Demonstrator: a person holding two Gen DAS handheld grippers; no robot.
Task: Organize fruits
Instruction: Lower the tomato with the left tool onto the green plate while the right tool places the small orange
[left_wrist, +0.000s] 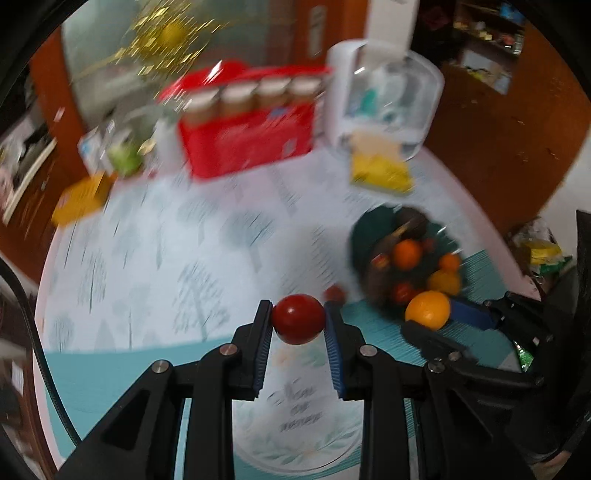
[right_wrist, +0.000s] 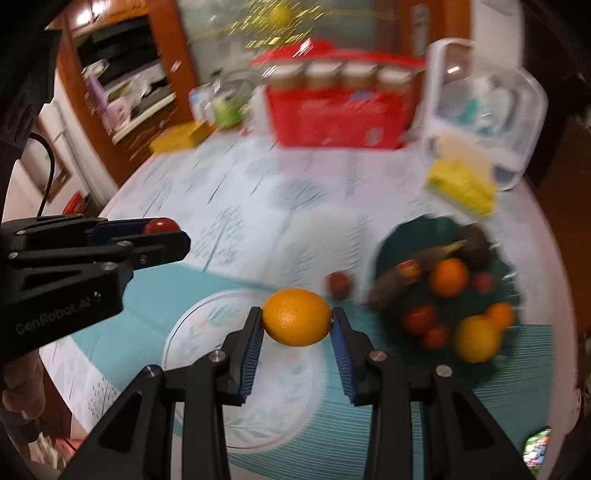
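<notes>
My left gripper (left_wrist: 298, 320) is shut on a red tomato (left_wrist: 298, 319) and holds it above a white patterned plate (left_wrist: 295, 417). My right gripper (right_wrist: 297, 320) is shut on an orange (right_wrist: 297, 316) above the same plate (right_wrist: 207, 332). The right gripper shows in the left wrist view (left_wrist: 443, 314) with the orange (left_wrist: 427, 308). The left gripper shows in the right wrist view (right_wrist: 162, 230) with the tomato (right_wrist: 160, 225). A dark green bowl (right_wrist: 391, 251) at the right holds several oranges, tomatoes and dark fruit. It also shows in the left wrist view (left_wrist: 364, 229). One small red fruit (right_wrist: 339, 283) lies on the table beside the bowl.
A red box (left_wrist: 247, 144) with jars stands at the back. A clear plastic container (left_wrist: 388, 96) and a yellow packet (left_wrist: 380, 173) are at the back right. A yellow box (left_wrist: 79, 199) and a green object (left_wrist: 125, 158) are at the back left. A teal mat (right_wrist: 424, 406) lies under the plate.
</notes>
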